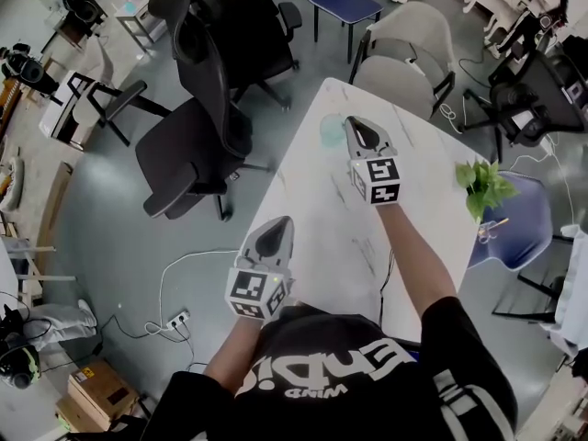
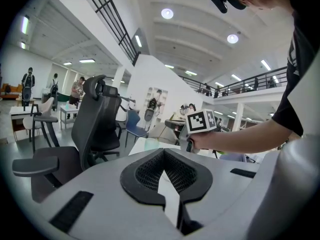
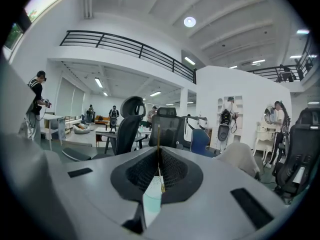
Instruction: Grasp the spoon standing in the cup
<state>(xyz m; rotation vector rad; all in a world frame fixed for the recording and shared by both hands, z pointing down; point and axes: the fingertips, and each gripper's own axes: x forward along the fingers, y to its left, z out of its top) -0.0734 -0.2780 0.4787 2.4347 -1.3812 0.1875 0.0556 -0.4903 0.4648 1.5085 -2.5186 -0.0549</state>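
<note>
Spoon (image 3: 159, 143): thin handle upright at frame centre, clenched in right gripper (image 1: 356, 129).
Cup (image 1: 331, 134): pale green, on white table (image 1: 322, 228), just below those jaws.
Left gripper (image 1: 276, 230): jaws closed, empty, lower centre.

Black office chairs (image 1: 197, 145) stand on grey floor (image 1: 119, 228) beside a white table (image 1: 312, 205) under round ceiling lights (image 2: 167, 14).
</note>
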